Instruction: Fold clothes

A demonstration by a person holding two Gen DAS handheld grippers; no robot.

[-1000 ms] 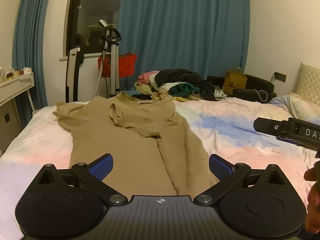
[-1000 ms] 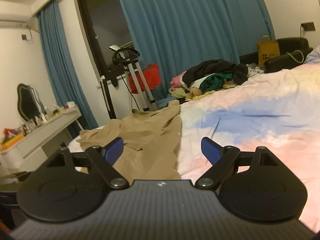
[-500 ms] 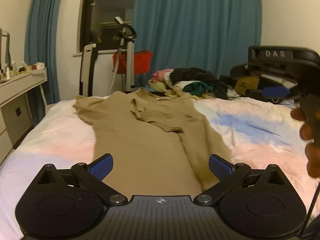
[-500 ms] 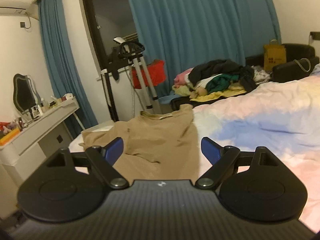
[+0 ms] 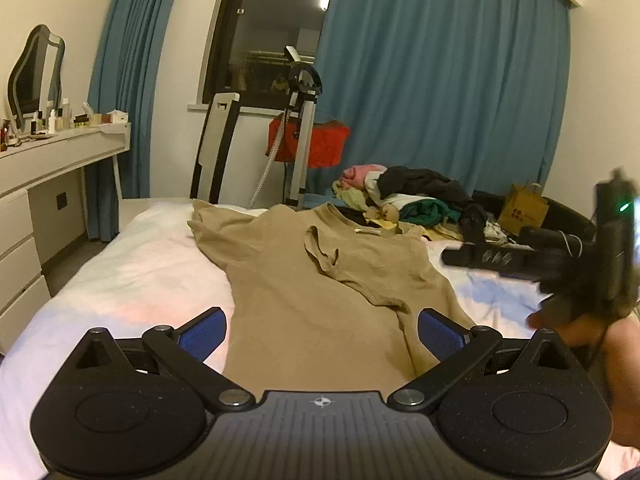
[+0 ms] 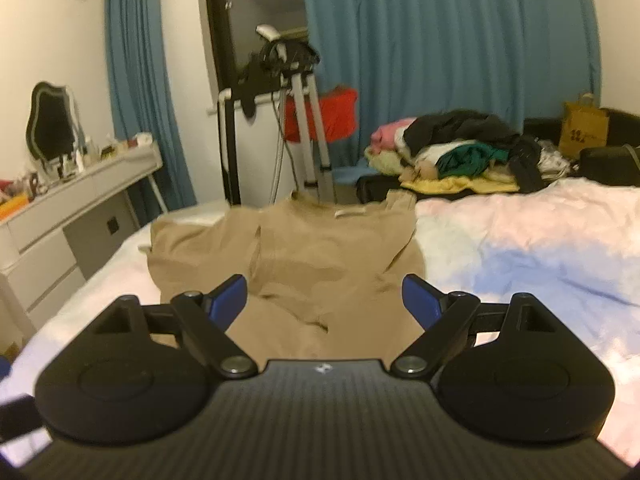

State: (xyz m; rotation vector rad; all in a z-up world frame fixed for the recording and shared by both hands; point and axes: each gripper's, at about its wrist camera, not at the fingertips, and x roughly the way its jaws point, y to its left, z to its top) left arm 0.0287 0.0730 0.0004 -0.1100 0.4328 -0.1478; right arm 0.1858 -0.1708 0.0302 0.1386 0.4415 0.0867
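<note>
A tan T-shirt [image 5: 320, 288] lies spread on the bed, collar toward the far edge, one sleeve folded onto its chest. My left gripper [image 5: 322, 330] hovers open over the shirt's near hem, nothing between its blue pads. In the right wrist view the same tan T-shirt [image 6: 320, 256] lies ahead, and my right gripper [image 6: 325, 300] stands open above its lower part, holding nothing. The right gripper's body [image 5: 592, 264], blurred and held by a hand [image 5: 600, 332], shows at the right of the left wrist view.
The bed [image 5: 132, 276] has a pale pink and blue cover. A heap of clothes [image 5: 408, 196] sits beyond the far edge. A white dresser [image 5: 48, 184] with a mirror stands at the left. A garment steamer stand [image 5: 300, 128], a red item and blue curtains are behind.
Both views have swung so the shirt sits more central and the dresser has come into sight. The right gripper moved from low right to beside the shirt in the left wrist view.
</note>
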